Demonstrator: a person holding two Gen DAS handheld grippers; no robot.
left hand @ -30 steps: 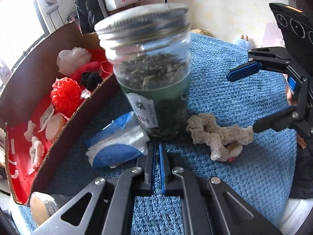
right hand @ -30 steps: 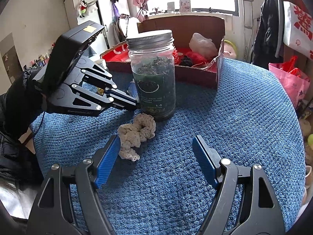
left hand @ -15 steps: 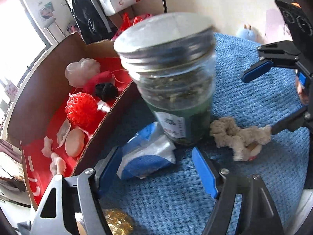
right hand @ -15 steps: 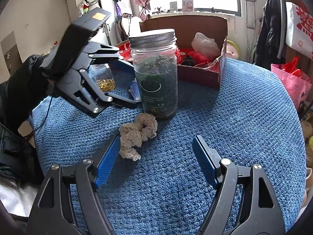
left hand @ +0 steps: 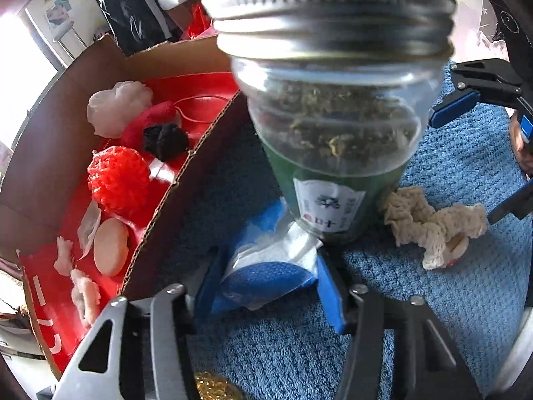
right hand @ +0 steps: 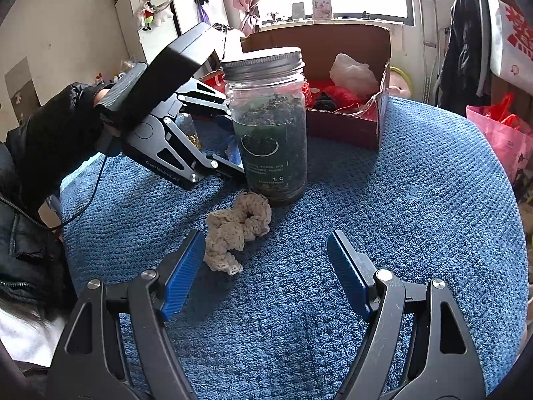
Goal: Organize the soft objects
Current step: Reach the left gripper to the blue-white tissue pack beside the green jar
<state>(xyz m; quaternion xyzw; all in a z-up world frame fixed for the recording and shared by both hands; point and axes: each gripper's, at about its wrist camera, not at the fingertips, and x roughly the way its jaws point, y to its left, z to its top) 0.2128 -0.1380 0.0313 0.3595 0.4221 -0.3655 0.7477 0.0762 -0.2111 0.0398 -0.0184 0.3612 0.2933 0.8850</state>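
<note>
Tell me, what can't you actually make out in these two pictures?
- Blue-and-white packet: right wrist view, almost all hidden behind the jar.
- Left gripper closing round the packet: contact unclear, left wrist view.
- Gold object: cut off by the gripper frame and bottom edge.
- Jar label: blurred.

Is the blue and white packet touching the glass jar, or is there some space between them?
Touching. In the left wrist view the packet runs up against the base of the jar, with no blue cloth visible between them.

Glass jar (right hand: 269,126) upright on blue cloth (right hand: 416,200); contents perhaps tea.
</note>
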